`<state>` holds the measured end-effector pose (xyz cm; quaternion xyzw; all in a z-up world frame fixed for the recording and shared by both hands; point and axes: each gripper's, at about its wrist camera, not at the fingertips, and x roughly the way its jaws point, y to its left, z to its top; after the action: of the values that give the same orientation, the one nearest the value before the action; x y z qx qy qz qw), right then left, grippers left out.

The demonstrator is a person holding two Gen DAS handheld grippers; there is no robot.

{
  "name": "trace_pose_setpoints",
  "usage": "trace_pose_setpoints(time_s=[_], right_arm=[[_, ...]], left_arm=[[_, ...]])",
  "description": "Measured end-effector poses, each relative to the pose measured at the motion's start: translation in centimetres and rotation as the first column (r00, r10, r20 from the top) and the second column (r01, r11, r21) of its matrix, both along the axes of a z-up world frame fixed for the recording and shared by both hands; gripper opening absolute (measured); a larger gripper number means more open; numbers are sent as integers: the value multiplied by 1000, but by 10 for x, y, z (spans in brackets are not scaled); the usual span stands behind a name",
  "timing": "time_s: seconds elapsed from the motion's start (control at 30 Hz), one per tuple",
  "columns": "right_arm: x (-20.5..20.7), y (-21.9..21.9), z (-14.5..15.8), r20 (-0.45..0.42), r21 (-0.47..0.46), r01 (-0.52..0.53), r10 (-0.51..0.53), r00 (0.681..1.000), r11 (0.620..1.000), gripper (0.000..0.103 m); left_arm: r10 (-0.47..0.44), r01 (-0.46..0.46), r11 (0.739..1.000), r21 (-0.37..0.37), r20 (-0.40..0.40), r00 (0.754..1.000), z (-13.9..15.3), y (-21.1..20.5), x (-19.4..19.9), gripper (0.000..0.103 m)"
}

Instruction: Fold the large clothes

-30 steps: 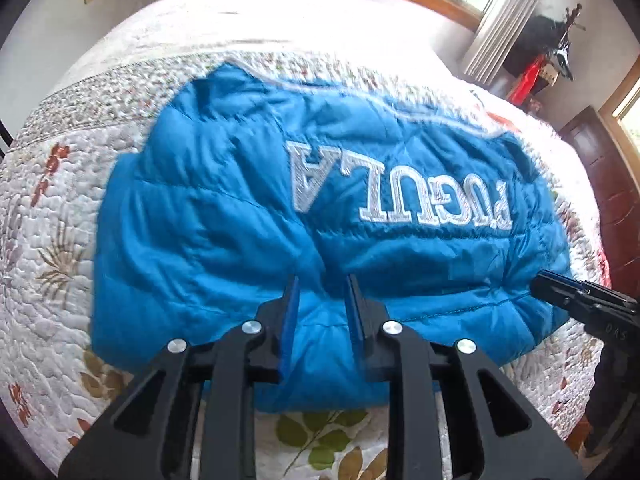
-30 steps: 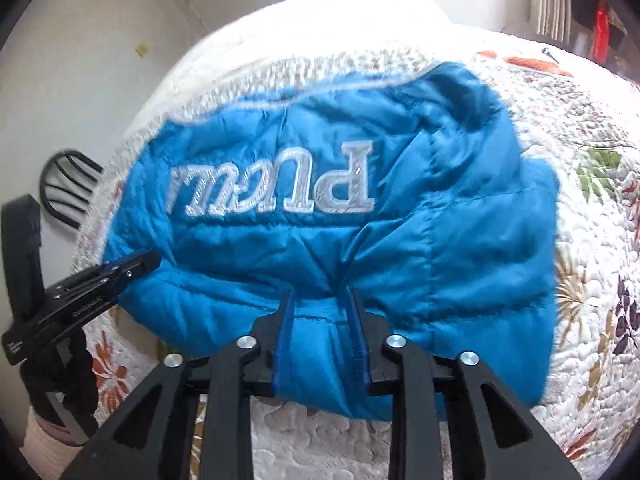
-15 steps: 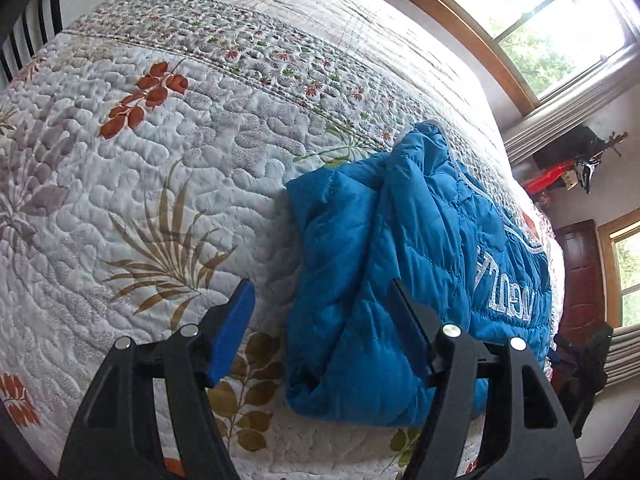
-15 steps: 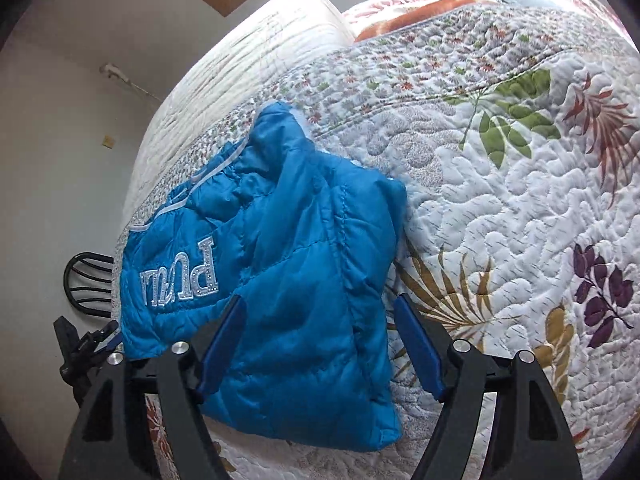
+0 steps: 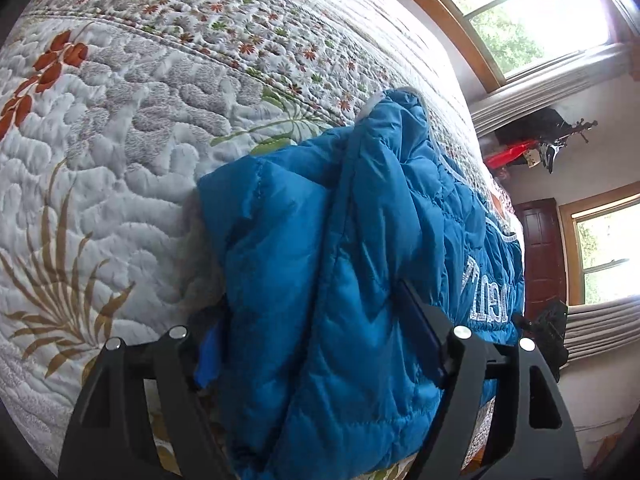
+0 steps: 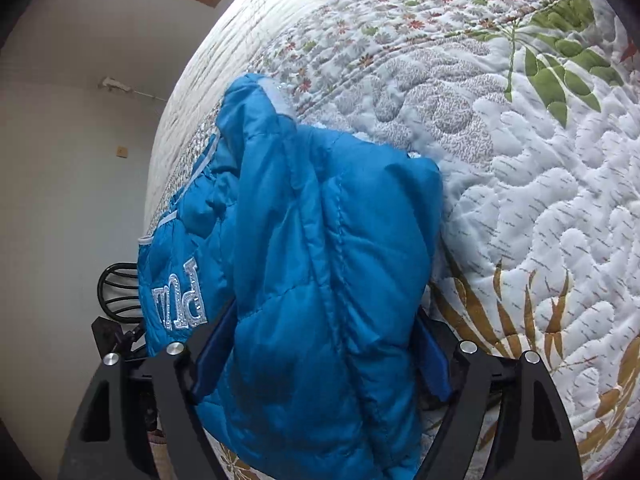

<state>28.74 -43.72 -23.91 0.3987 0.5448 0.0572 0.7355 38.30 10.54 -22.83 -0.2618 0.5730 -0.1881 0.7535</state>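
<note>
1. My left claw (image 5: 316, 364) stands wide apart astride one end of the blue puffer jacket (image 5: 340, 280); its jaws have just been opening. The folded end bulges up between the pads, yet I cannot tell whether they press on it.
2. My right claw (image 6: 320, 360) is spread the same way over the other end, jaws likewise just opened, jacket filling the gap. Whether these pads touch the fabric I cannot tell either.
3. The jacket lies folded on the bed, on the quilted floral bedspread (image 5: 120, 160). In the left wrist view it runs from 6 o'clock toward 3 o'clock, with silver lettering (image 5: 486, 300) at about 4 o'clock.
4. In the right wrist view the lettering (image 6: 180, 300) sits at 8 o'clock, and the jacket's far corner reaches 11 o'clock.
5. A window (image 5: 532, 12) shows at 1 o'clock from my left claw.
</note>
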Motion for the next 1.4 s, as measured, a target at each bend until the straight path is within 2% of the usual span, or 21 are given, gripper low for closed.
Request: trace_pose_setpoints(time_s=[0.03, 0.07, 0.1, 0.13, 0.17, 0.2, 0.27, 0.3, 0.47, 0.53, 0.6, 0.77, 0.9, 1.03, 1.13, 1.23, 1.33, 1.37, 1.4], right_arm=[[2, -1, -1, 3, 8, 1, -1, 1000, 1000, 82], [4, -1, 0, 3, 8, -1, 1, 1000, 1000, 75], [6, 1, 1, 2, -6, -11, 11, 1000, 1000, 68], [7, 3, 3, 0, -17, -23, 23, 1000, 1000, 55], [8, 5, 6, 2, -11, -33, 33, 999, 999, 42], [8, 7, 8, 0, 7, -37, 37, 999, 999, 36], [4, 9, 18, 15, 23, -37, 37, 999, 999, 23], [1, 11, 25, 31, 27, -41, 40, 999, 999, 22], [-18, 24, 75, 122, 19, -86, 83, 989, 996, 16], [-32, 34, 99, 161, -27, -114, 117, 980, 993, 16], [-49, 47, 124, 195, -61, -139, 148, 970, 988, 16], [-104, 69, 170, 256, -97, -178, 197, 946, 979, 16], [-149, 87, 188, 283, -91, -198, 217, 934, 976, 16], [-187, 110, 179, 274, -96, -223, 241, 931, 970, 16], [-202, 124, 159, 239, -89, -227, 243, 940, 970, 16], [-211, 135, 124, 169, -89, -221, 234, 957, 971, 16], [-216, 143, 82, 76, -173, -214, 230, 970, 961, 16], [-217, 142, 66, 33, -216, -209, 221, 975, 954, 18], [-218, 140, 48, -6, -237, -204, 208, 978, 950, 22]], left_arm=[[-3, 3, 1000, 9, -5, 1000, -1, -5, 2, 77], [-2, 2, 1000, 22, -5, 1000, -1, -9, 4, 72], [-1, 1, 999, 32, -3, 1000, 0, -12, 4, 60], [0, 0, 999, 39, 3, 1000, 4, -15, 3, 52], [0, -1, 999, 48, 15, 1000, 10, -19, 1, 37], [-4, 2, 997, 74, 31, 1000, 17, -23, -1, 27], [-15, 8, 994, 110, 61, 998, 30, -28, -6, 19], [-10, 2, 994, 106, 75, 997, 38, -29, -9, 16], [10, -20, 998, 65, 157, 988, 85, -23, -32, 12], [8, -24, 997, 78, 203, 979, 106, -22, -45, 11], [12, -26, 998, 58, 237, 971, 128, -14, -63, 11], [-6, -15, 998, 63, 320, 947, 172, 13, -131, 11], [0, -26, 997, 70, 348, 937, 187, 39, -188, 11], [24, -59, 994, 94, 342, 940, 179, 63, -231, 12], [29, -69, 990, 120, 307, 951, 156, 71, -250, 12], [33, -74, 983, 165, 241, 970, 113, 77, -253, 12], [44, -82, 963, 256, 148, 988, 54, 81, -253, 13], [60, -92, 956, 278, 119, 991, 36, 84, -254, 16], [67, -92, 960, 264, 100, 993, 18, 89, -254, 23]])
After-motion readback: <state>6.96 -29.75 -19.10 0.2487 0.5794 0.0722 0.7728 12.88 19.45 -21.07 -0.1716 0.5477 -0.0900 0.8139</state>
